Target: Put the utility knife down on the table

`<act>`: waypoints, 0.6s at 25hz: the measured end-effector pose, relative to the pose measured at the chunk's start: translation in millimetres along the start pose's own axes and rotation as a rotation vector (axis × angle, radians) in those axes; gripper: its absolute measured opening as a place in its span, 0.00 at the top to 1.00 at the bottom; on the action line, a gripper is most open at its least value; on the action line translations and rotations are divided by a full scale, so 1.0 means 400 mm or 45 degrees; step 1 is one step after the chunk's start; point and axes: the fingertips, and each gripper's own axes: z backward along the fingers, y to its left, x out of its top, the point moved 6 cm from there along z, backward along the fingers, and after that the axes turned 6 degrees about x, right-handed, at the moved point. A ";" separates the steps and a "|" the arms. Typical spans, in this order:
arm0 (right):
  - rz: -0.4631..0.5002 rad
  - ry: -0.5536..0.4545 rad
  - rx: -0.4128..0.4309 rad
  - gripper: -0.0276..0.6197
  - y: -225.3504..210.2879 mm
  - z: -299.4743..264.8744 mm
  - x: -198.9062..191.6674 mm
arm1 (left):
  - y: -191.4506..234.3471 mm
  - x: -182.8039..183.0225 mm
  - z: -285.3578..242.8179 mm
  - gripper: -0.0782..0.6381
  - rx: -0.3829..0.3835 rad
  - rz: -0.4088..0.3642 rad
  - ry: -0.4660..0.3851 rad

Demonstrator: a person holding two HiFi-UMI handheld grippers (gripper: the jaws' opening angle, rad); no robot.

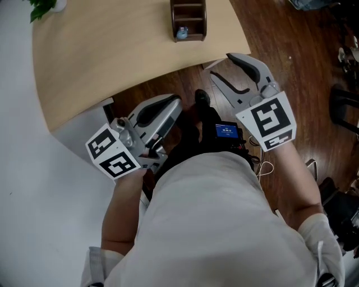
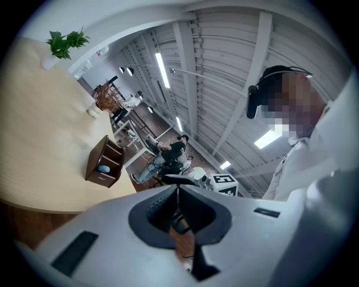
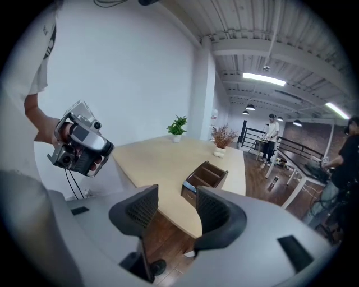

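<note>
1. Two tools are held close in front of your body, both off the desk (image 1: 112, 56) and above the dark wood floor (image 1: 291, 45).
2. Your left tool (image 1: 175, 102) has its jaws pressed together tip to tip, with nothing caught between them. In the left gripper view, the left tool (image 2: 178, 189) is tilted up toward the ceiling.
3. Your right tool (image 1: 221, 66) has its jaws wide apart and empty, with the tips just beside the desk's curved near edge. In the right gripper view, the gap of the right tool (image 3: 176, 202) frames that edge and the floor below it.
4. A brown wooden organizer (image 1: 188, 19) stands on the desk, well apart from both tools, with a small blue object (image 1: 182, 33) in one compartment.
5. A potted plant (image 1: 42, 7) stands at the desk's far left.
6. The utility knife cannot be made out in any view, so you cannot tell where it lies.
</note>
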 end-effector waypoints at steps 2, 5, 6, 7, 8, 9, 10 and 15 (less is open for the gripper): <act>-0.058 -0.015 0.012 0.63 0.015 0.021 0.001 | -0.017 0.001 0.008 0.88 -0.011 -0.006 -0.003; -0.154 -0.031 0.033 0.64 0.047 0.064 0.005 | -0.055 0.002 0.029 0.88 -0.031 -0.019 -0.005; -0.189 -0.040 0.036 0.66 0.057 0.078 0.007 | -0.067 0.004 0.036 0.88 -0.039 -0.026 -0.007; -0.223 -0.052 0.034 0.74 0.064 0.091 0.008 | -0.077 0.005 0.042 0.88 -0.046 -0.033 -0.008; -0.253 -0.064 0.030 0.80 0.070 0.104 0.009 | -0.086 0.006 0.047 0.88 -0.053 -0.039 -0.009; -0.278 -0.075 0.027 0.84 0.074 0.115 0.009 | -0.094 0.007 0.050 0.88 -0.060 -0.044 -0.008; -0.303 -0.083 0.027 0.88 0.078 0.125 0.009 | -0.101 0.008 0.052 0.88 -0.065 -0.046 -0.005; -0.453 -0.139 0.051 0.95 0.113 0.168 0.006 | -0.131 -0.007 0.073 0.88 -0.093 -0.056 0.009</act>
